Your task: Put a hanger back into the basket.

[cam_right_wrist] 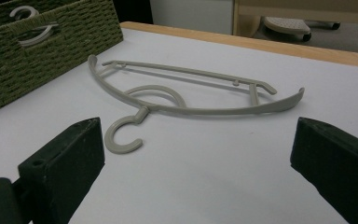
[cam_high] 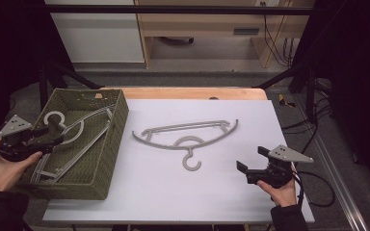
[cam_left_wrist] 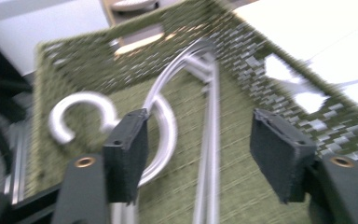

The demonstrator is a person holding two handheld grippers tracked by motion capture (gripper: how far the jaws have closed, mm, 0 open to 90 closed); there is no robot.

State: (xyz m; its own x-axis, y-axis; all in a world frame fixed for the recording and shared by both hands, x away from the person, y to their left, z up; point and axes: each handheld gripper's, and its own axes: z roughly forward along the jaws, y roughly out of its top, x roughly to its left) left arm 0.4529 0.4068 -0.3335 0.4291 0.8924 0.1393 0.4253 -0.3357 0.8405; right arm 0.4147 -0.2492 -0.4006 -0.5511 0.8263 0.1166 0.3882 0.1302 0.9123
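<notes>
A grey plastic hanger lies flat on the white table top, its hook pointing toward me; the right gripper view shows this hanger just beyond the jaws. A second grey hanger rests inside the green woven basket at the left. My left gripper hovers over the basket's left side, open, with the hanger's loop and hook below its pads and nothing pressed between them. My right gripper is open near the table's right front, apart from the hanger, and its jaws hold nothing.
The basket wall stands to the right of my left jaws. The basket is far left in the right gripper view. A wooden table edge runs along the back. Cables trail off the right side, and dark frame posts stand at both back corners.
</notes>
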